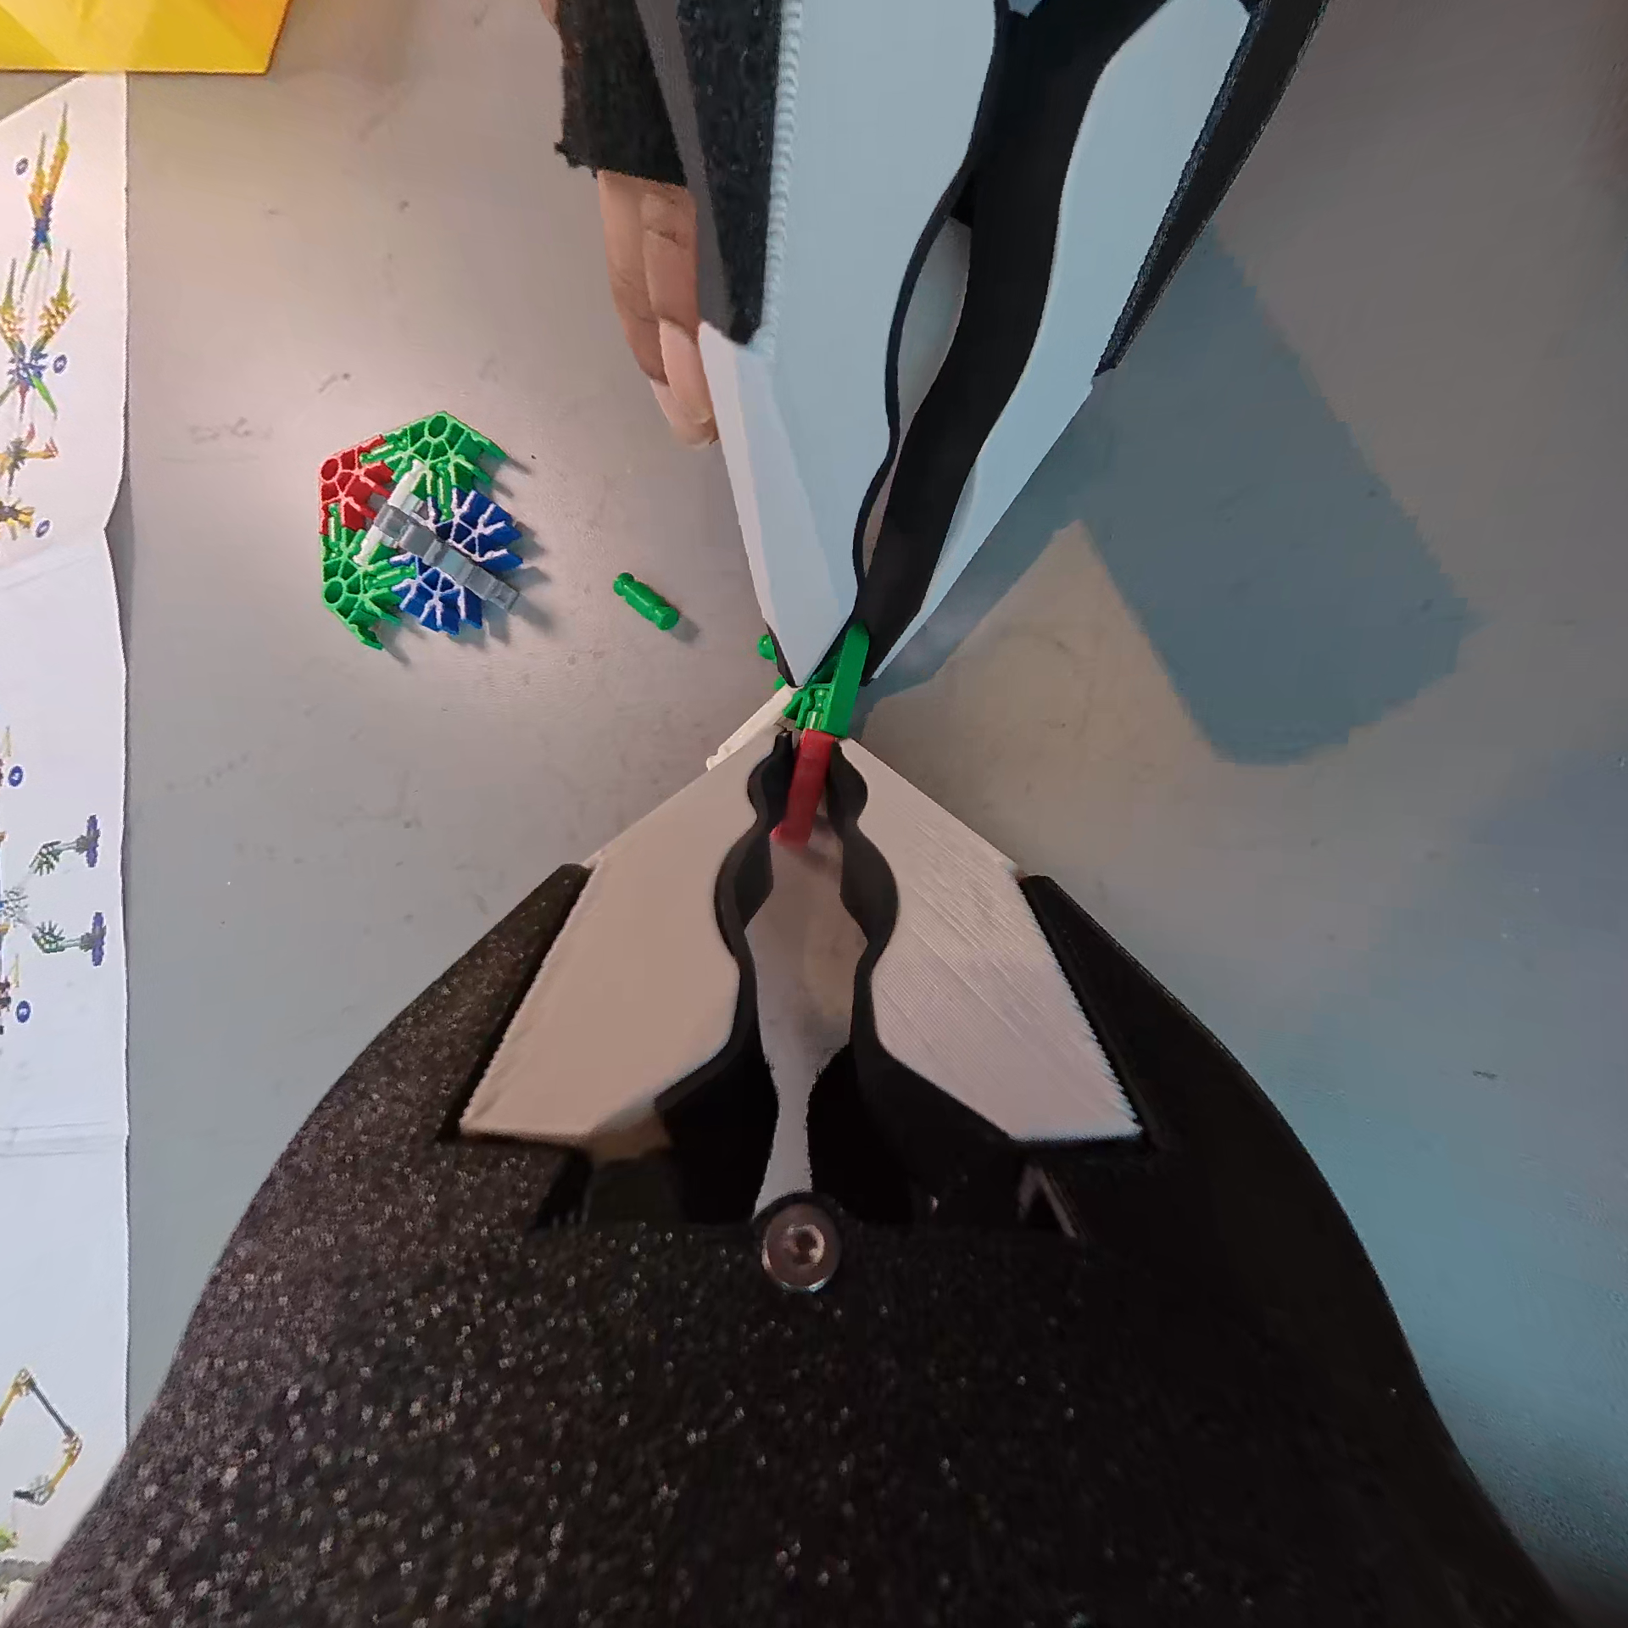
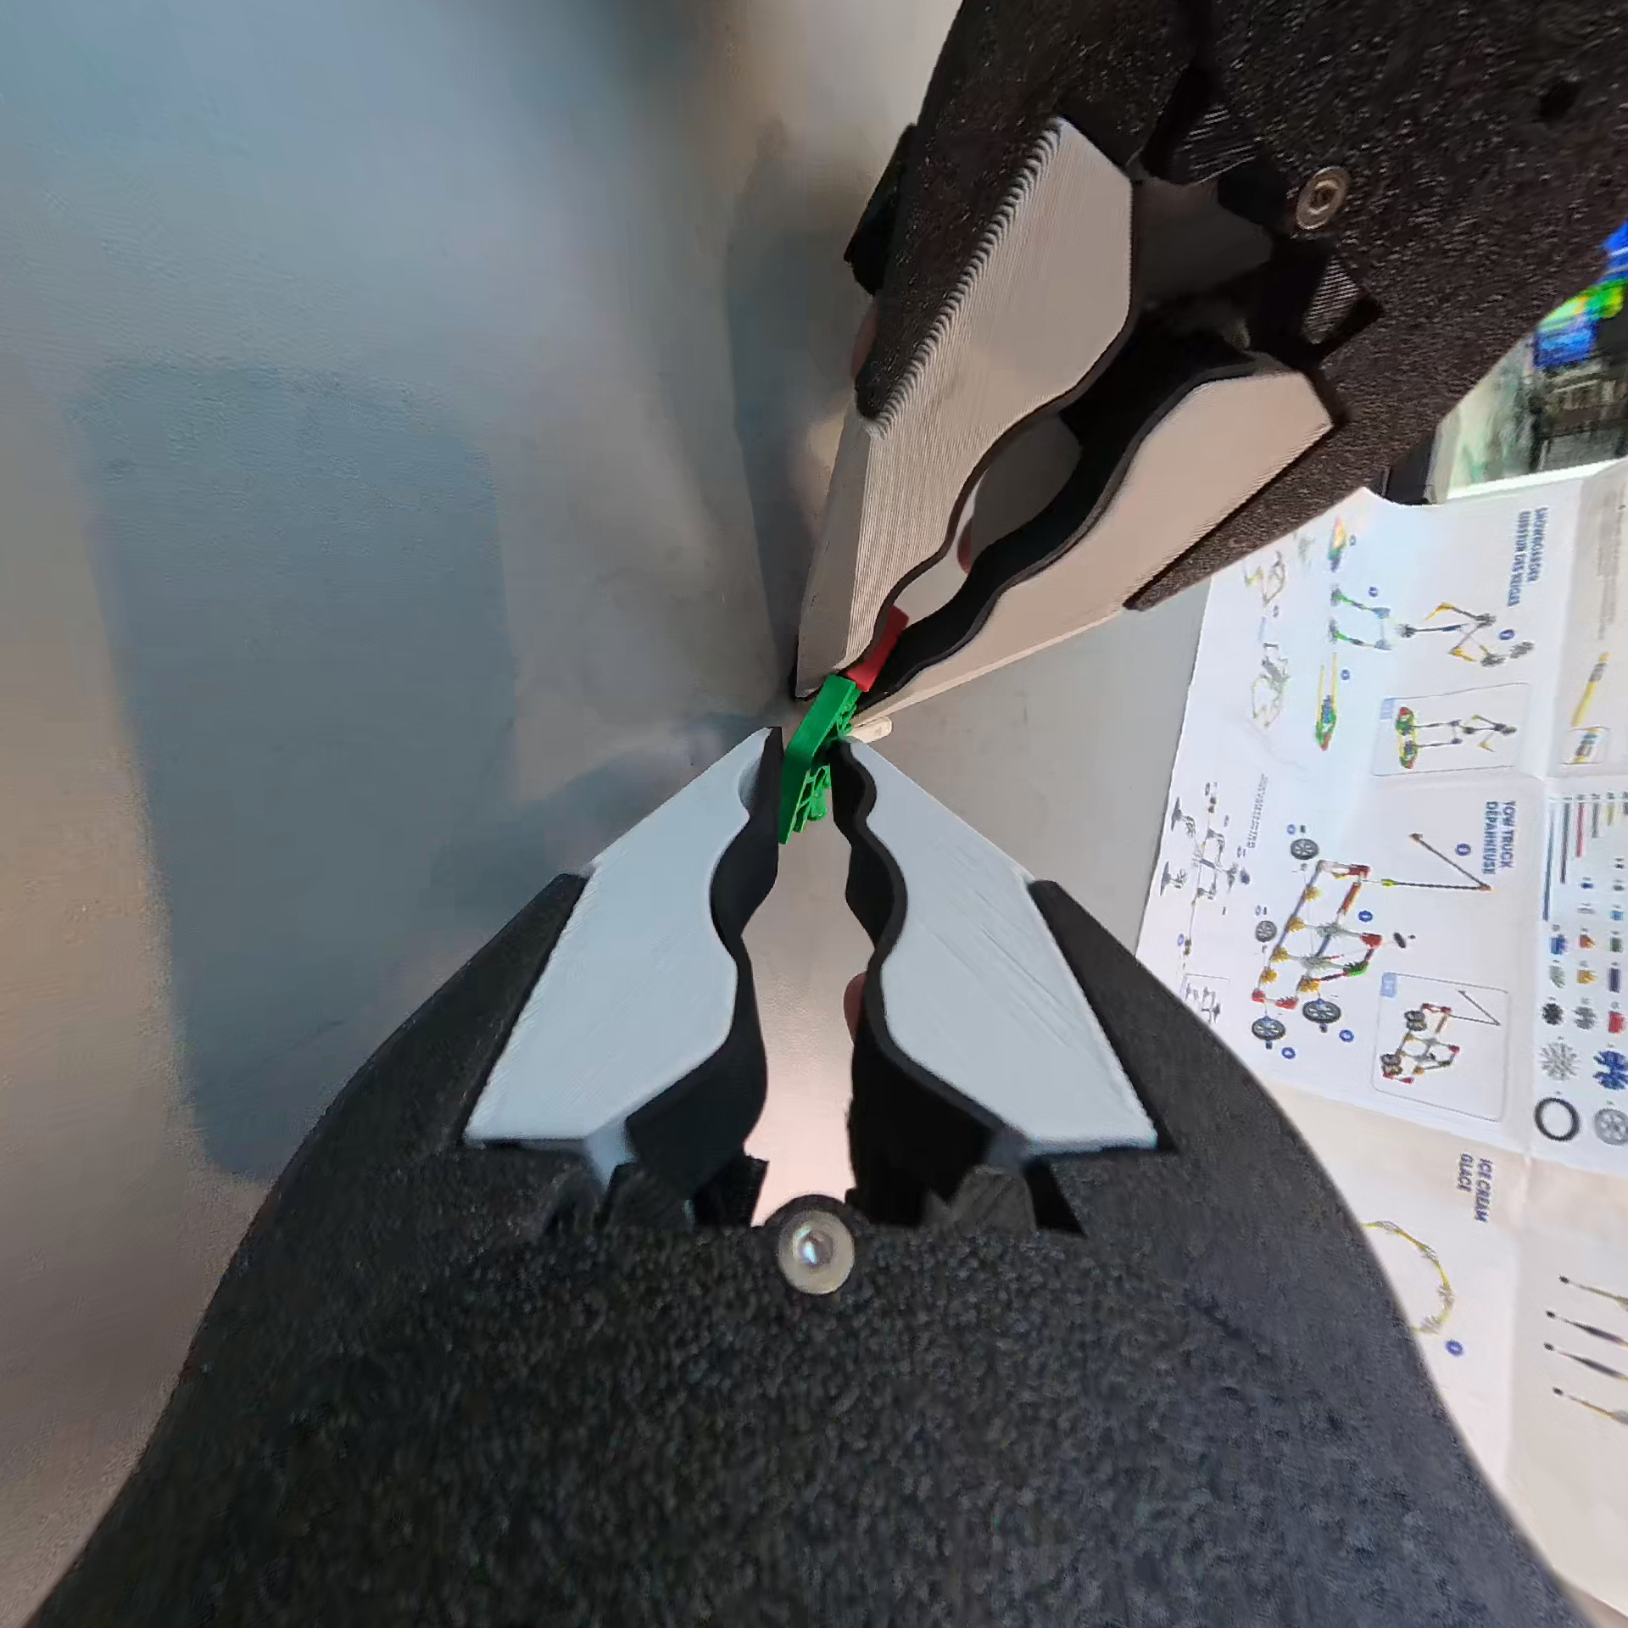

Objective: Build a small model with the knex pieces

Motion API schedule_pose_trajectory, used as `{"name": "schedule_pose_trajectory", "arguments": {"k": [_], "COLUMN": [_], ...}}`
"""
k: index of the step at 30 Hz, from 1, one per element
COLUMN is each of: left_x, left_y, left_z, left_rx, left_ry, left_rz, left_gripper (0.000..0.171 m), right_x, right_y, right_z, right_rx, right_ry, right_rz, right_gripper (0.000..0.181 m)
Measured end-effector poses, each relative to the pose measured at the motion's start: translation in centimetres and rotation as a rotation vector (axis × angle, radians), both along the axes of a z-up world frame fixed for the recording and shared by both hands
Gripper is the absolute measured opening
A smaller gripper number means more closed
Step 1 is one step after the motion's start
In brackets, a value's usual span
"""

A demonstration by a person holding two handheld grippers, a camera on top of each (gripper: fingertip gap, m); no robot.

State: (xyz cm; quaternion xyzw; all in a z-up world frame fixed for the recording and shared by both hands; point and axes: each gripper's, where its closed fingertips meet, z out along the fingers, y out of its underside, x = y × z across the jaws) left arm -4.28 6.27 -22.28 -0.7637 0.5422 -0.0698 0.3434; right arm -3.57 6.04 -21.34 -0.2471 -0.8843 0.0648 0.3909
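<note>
Left hand-held gripper [image 1: 806, 749] clamps one red piece [image 1: 803, 788]; right hand-held gripper [image 2: 806, 744] clamps one green connector [image 2: 810, 775].

Both wrist cameras look down along their fingers, close over the desk [image 1: 1321, 881], facing each other and sharing the green connector [image 1: 835, 683].

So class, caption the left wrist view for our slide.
Left hand-held gripper clamps a red piece against the right hand-held gripper's green connector.
</note>
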Motion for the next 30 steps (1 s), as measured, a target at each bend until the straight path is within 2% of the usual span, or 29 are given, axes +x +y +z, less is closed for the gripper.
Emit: {"name": "schedule_pose_trajectory", "arguments": {"k": [6,8,12,17,21,24,27,30], "left_x": [-0.1,-0.1,-0.2,-0.4,-0.5,-0.4,-0.2,0.0], "left_y": [-0.1,-0.1,-0.2,0.1,0.0,-0.2,-0.3,-0.2], "left_z": [0.0,0.1,0.4,0.9,1.0,1.0,0.8,0.9], "left_rx": [0.100,0.179,0.356,0.356,0.265,0.237,0.222,0.322], "left_ry": [0.071,0.105,0.187,0.139,0.000,-0.040,-0.031,0.048], "left_rz": [-0.019,-0.010,0.016,0.062,0.058,0.048,0.062,0.039], "left_gripper": [0.006,0.006,0.008,0.005,0.005,0.005,0.006,0.009], "right_x": [0.1,0.2,0.1,-0.3,-0.4,-0.2,-0.1,-0.1], "right_y": [0.0,0.0,0.3,0.8,0.8,0.5,0.5,0.6], "right_z": [-0.2,-0.2,-0.4,0.4,0.9,0.8,0.2,0.0], "right_rx": [0.042,0.082,0.035,-0.084,-0.043,-0.025,-0.024,-0.022], "right_ry": [-0.132,-0.145,-0.092,0.004,0.142,0.190,0.147,0.080], "right_rz": [0.020,0.032,0.001,-0.098,-0.075,-0.040,-0.048,-0.081], "right_gripper": [0.009,0.008,0.009,0.008,0.006,0.006,0.006,0.006]}}
